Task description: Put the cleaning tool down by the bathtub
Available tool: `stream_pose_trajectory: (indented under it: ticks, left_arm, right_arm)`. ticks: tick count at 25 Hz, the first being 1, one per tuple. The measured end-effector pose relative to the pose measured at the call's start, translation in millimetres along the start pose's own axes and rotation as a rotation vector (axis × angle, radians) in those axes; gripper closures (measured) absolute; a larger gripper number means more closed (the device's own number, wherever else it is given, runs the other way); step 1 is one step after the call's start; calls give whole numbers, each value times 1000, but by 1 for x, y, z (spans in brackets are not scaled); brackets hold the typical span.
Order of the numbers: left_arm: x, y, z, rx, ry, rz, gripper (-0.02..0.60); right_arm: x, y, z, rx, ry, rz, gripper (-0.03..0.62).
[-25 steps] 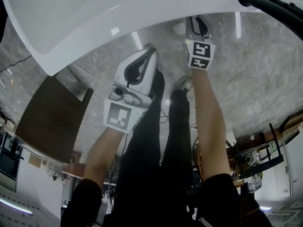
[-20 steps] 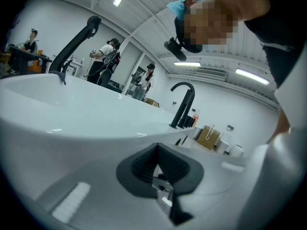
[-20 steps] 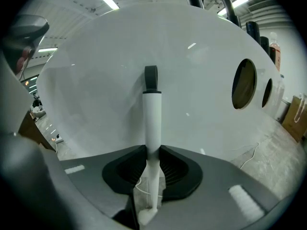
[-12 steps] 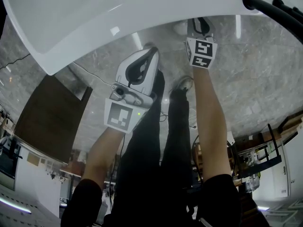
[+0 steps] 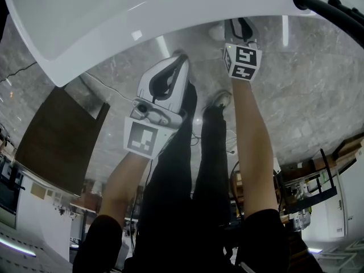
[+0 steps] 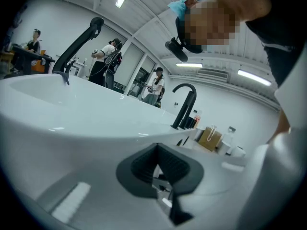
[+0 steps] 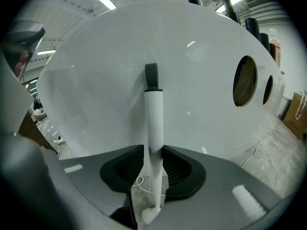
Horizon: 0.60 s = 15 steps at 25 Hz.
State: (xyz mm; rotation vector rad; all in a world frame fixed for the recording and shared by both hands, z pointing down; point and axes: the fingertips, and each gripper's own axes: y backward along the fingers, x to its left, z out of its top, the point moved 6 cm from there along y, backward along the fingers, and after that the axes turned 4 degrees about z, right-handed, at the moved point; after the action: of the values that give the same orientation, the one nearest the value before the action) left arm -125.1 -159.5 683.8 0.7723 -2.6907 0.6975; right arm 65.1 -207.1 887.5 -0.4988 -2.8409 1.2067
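White cleaning tool betw. right gripper fingers, just opened; left gripper fingers clenched, empty.

The floor was grey, stone-patterned and glossy. The white bathtub stood on it directly ahead of both grippers. A dark brown panel lay to the left of the left gripper, with a thin cable running between them. The cleaning tool stood with its lower end on the floor, between the jaws of the right gripper, which had just been opening. A white cord looped beside that end.
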Motion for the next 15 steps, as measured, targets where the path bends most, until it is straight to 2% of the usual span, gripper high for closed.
stream_pose_trajectory:
  ticks: [15]
  left_arm:
    - [-13, 19, 11, -30, 7, 9, 575]
  right_arm:
    - [9, 23, 4, 11, 11, -4, 453]
